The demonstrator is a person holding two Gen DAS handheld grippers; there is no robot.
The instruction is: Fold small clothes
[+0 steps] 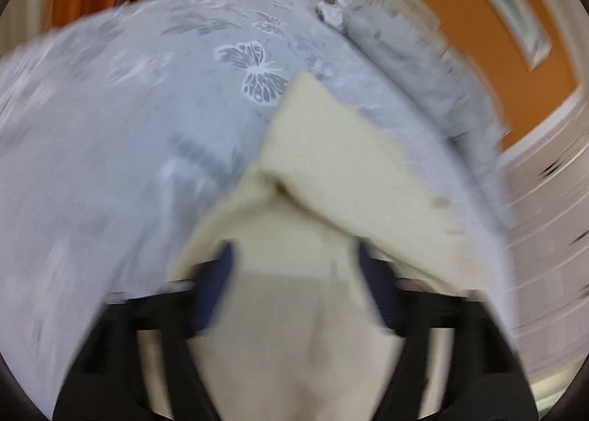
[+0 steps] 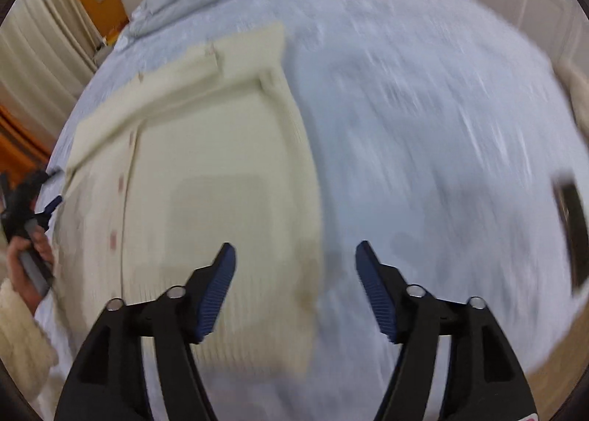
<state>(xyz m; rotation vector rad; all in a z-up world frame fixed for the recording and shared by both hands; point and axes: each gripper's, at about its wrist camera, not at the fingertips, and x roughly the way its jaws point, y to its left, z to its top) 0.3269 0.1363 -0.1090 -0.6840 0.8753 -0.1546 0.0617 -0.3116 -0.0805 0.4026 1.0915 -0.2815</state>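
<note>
My left tongs (image 1: 294, 285) have a fold of the cream cardigan (image 2: 206, 178) lying between their fingers (image 1: 213, 292). The fingers stand wide, cloth fills the gap, and the view is blurred, so I cannot tell whether they are pinching it or only lie under it. Ahead of them the cardigan runs out in a long flap, its far corner near the butterfly (image 1: 257, 71) printed on the grey bedspread (image 1: 110, 126). My right tongs (image 2: 296, 292) are apart and hold nothing. Their left finger hangs over the cardigan's near right part and the right finger over bare bedspread, with the cardigan's right edge running up between them. The garment lies mostly flat in front of and to the left of the right tongs, a button line down its left side, a faint pocket square in the middle, and a sleeve folded across the top. I judge the fold is under way from the left side. To do it well I should carry the left edge across low and level, so the cloth does not drag or bunch, and lay it parallel to the right edge. The right tongs should settle on that edge and pin it so the body does not slide. At the far left, my left hand (image 2: 27, 255) grips its tool just beside the cardigan.
</note>
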